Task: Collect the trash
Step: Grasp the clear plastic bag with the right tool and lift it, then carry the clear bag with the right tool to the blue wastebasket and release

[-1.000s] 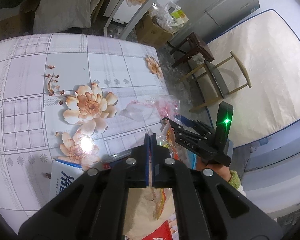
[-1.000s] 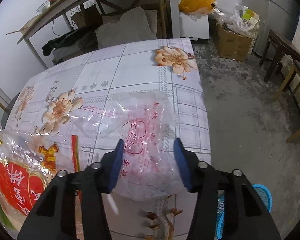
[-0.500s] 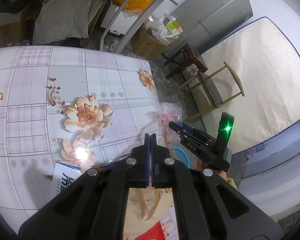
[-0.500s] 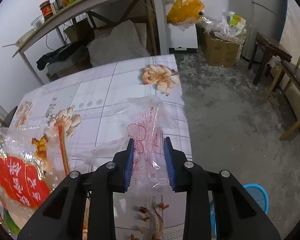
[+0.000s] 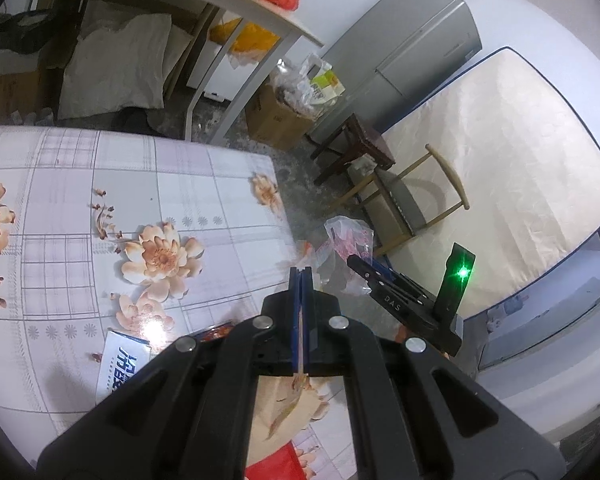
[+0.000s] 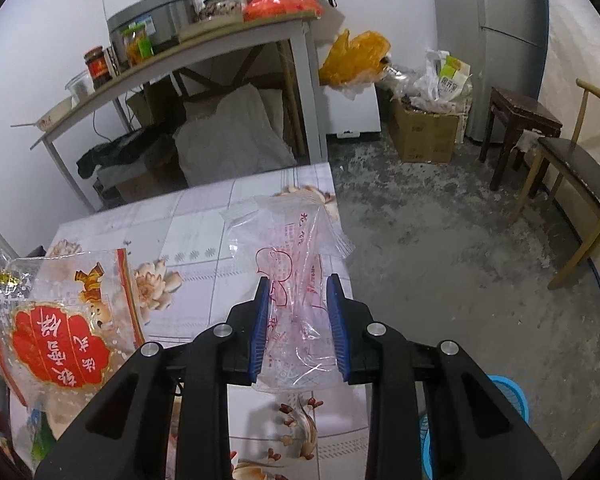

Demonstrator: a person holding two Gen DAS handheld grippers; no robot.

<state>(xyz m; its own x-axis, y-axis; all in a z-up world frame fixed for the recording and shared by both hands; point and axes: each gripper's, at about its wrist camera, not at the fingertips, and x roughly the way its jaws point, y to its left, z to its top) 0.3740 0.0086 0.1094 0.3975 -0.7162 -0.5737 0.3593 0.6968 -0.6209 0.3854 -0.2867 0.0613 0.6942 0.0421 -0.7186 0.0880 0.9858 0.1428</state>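
Observation:
My right gripper (image 6: 298, 284) is shut on a clear plastic bag with red print (image 6: 296, 264) and holds it above the table's right edge. The same bag (image 5: 348, 236) and the right gripper (image 5: 384, 292) show in the left wrist view. My left gripper (image 5: 302, 272) is shut on a large clear snack bag with a red label (image 6: 60, 320), which hangs below it; its edge (image 5: 296, 384) shows between the pads. A white and blue packet (image 5: 122, 364) lies on the flowered table (image 5: 100, 200).
A blue basket (image 6: 512, 396) stands on the floor beside the table. A wooden chair (image 6: 580, 184), a dark stool (image 6: 520, 120), a cardboard box of rubbish (image 6: 424, 132) and a fridge (image 6: 496, 20) stand beyond. A shelf table (image 6: 180, 52) is behind.
My right gripper closed on the clear bag and lifted it off the table toward the edge. My left gripper rose with the snack bag.

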